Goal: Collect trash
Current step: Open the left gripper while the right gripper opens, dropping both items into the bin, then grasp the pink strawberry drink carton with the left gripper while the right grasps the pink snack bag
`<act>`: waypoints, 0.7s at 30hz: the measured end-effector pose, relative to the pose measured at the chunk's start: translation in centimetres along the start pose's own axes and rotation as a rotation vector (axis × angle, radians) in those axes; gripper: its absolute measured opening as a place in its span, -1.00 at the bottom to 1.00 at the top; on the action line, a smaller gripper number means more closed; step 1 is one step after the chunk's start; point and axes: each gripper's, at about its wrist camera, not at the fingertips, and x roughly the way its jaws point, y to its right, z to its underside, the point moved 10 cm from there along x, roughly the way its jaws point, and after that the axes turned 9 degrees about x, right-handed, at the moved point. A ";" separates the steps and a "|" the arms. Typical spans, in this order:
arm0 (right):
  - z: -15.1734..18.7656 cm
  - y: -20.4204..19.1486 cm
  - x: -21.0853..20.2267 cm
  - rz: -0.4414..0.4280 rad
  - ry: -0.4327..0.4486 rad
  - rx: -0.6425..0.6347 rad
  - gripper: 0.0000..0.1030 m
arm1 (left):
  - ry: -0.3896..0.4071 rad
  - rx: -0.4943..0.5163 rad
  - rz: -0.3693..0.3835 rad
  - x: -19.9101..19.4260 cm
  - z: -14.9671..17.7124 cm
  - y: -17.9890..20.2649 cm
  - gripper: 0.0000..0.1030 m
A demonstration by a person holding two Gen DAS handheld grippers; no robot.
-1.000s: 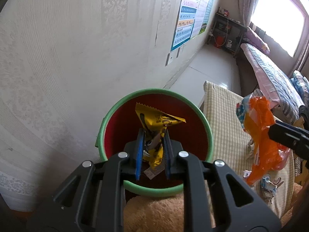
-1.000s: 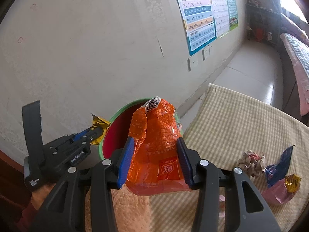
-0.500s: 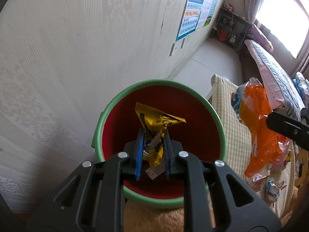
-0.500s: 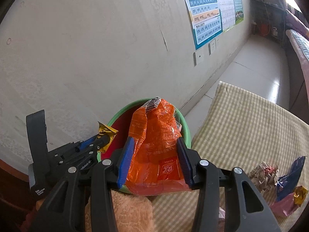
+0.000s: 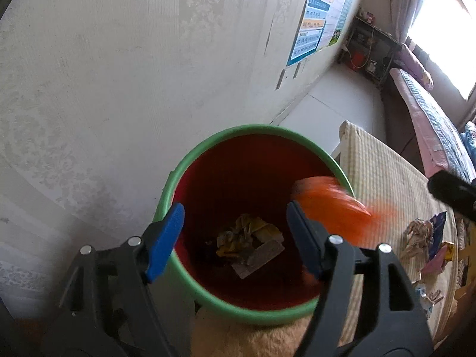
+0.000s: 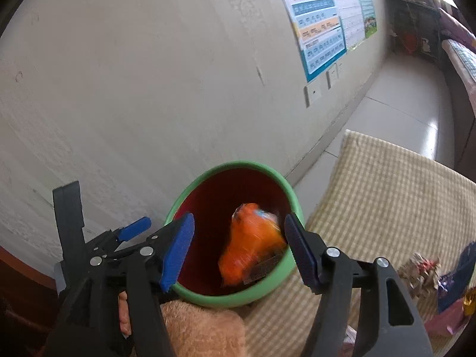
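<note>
Orange bag (image 6: 253, 238) is motion-blurred, inside the mouth of the bin (image 6: 267, 291), free of both pads. In our left wrist view the same bag (image 5: 333, 208) smears across the bin's right rim. Yellow wrapper (image 5: 247, 232) lies crumpled at the bottom of the bin (image 5: 178, 178), a flat grey-brown piece (image 5: 258, 257) touching it. Bin is green outside and on the rim, red inside.

Right gripper (image 6: 238, 250) sits over the bin mouth: fingers (image 6: 178, 247) wide and opening, bag between them but touching neither pad. Left gripper (image 5: 235, 238) is over the bin too: fingers (image 5: 165, 235) wide and opening, nothing between them except the view down to the wrapper. From the right wrist camera we see the left gripper (image 6: 134, 229) at the bin's left edge.

A tan fuzzy cloth (image 6: 202, 327) lies at the near side of the bin, under both grippers. Bin stands against a pale patterned wall (image 5: 119, 89), beside a bench (image 6: 386, 193) covered in beige check cloth. More trash on the bench at right: a crumpled paper wad (image 6: 422, 270), a dark blue wrapper (image 6: 458, 276), a pink one (image 6: 443, 321). Posters (image 6: 327, 23) hang on the wall further back; a bed (image 5: 428, 119) runs along the far right under a bright window.
</note>
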 end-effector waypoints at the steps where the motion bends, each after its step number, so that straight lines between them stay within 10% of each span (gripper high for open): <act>1: -0.1 0.4 -0.8 0.001 0.014 0.002 0.21 | 0.005 0.008 0.001 -0.6 0.1 0.2 0.32; 11: 3.6 11.1 -13.0 0.212 0.108 0.048 0.21 | 0.058 0.112 0.107 -5.1 1.1 7.2 0.32; 21: 18.1 18.8 -15.5 0.319 -0.134 0.111 0.21 | -0.004 0.303 0.247 -5.7 5.0 18.8 0.32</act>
